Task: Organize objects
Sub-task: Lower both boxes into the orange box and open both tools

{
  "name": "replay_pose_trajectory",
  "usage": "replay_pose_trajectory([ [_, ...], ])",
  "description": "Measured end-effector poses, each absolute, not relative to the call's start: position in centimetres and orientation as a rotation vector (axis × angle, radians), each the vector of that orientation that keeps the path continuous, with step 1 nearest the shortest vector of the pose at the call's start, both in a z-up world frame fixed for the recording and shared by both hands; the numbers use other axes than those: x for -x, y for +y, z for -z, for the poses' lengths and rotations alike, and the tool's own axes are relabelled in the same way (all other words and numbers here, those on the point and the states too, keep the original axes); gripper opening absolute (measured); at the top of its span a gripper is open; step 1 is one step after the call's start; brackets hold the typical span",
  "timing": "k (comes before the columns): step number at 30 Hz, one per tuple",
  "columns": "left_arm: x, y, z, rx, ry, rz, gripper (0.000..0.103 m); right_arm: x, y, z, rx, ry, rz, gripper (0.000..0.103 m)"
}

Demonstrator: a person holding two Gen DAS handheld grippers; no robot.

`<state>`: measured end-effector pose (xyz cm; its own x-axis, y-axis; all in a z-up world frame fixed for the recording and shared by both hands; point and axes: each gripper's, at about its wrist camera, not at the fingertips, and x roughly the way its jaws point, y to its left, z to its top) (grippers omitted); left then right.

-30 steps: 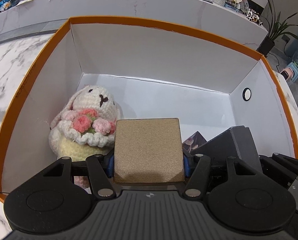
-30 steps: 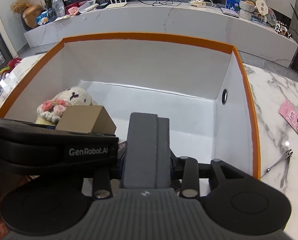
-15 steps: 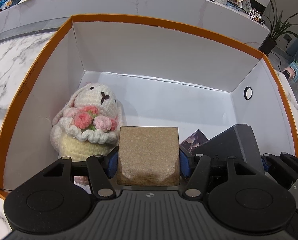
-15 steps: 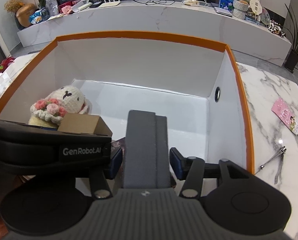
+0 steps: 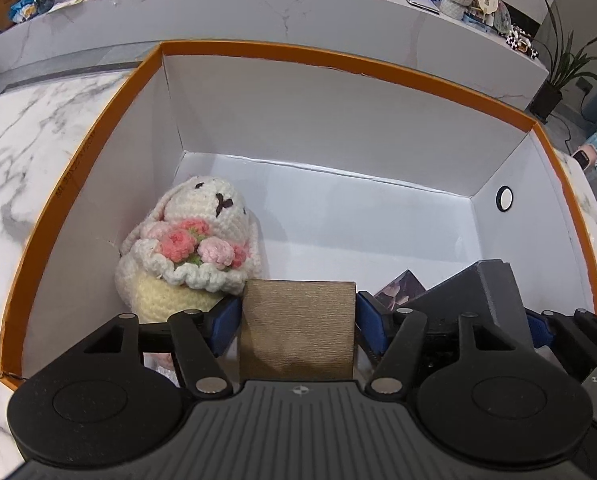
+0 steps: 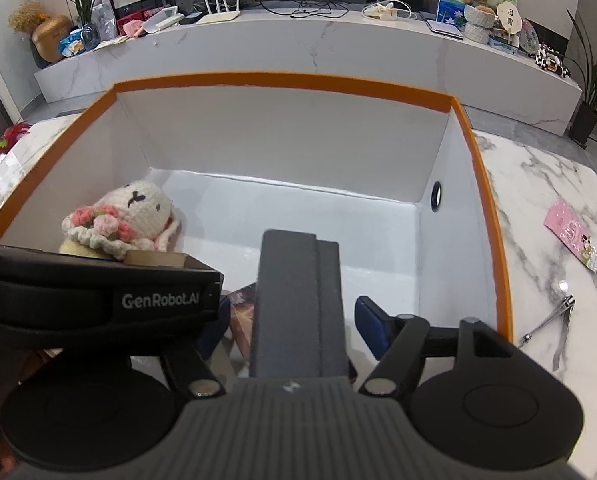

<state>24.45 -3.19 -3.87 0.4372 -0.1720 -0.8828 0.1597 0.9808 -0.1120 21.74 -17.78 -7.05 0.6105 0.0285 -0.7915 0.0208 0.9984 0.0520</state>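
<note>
A big white box with an orange rim (image 5: 338,60) stands on the marble table. Inside, at its left, sits a crocheted bunny (image 5: 194,240) holding pink flowers. A tan box (image 5: 298,328) stands between the blue pads of my left gripper (image 5: 298,316), whose jaws are opening with slim gaps on both sides. To its right, a grey box (image 6: 298,300) stands between the fingers of my right gripper (image 6: 294,320). Those jaws are opening too, and the right pad (image 6: 372,328) is well clear of it. The left gripper's body hides the other pad.
A dark printed card (image 5: 402,288) lies on the box floor between the two small boxes. The right wall has a round hole (image 5: 504,199). On the marble table (image 6: 558,184) to the right lie nail clippers (image 6: 554,320) and a pink packet (image 6: 574,236).
The right jaws have spread away from the grey box. The left jaws have widened slightly, and the tan box now sits lower between them. Neither hand has shifted.
</note>
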Motion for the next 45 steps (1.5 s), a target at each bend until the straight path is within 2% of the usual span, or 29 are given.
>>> replay_pose_trajectory([
  [2,-24.5,-3.1,3.8,0.014,1.097,0.212,0.074,-21.7,-17.7,7.0,-0.069,0.912,-0.02,0.078],
  [25,-23.8,-3.6,2.3,-0.025,1.021,0.224,0.074,-20.8,-17.1,5.5,-0.008,0.863,-0.035,0.083],
  [26,-23.8,-3.6,2.2,-0.022,1.017,0.226,0.074,-20.8,-17.1,5.4,-0.012,0.861,-0.043,0.084],
  [28,-23.6,-3.5,2.0,-0.016,1.012,0.235,0.075,-20.5,-17.1,5.2,-0.032,0.854,-0.083,0.097],
  [30,-23.4,-3.5,1.8,-0.026,1.001,0.237,0.076,-20.2,-16.9,4.8,-0.014,0.837,-0.068,0.101],
  [45,-21.8,-3.2,-0.2,-0.054,0.932,0.244,0.078,-18.5,-18.5,3.1,-0.003,0.803,-0.019,0.102],
])
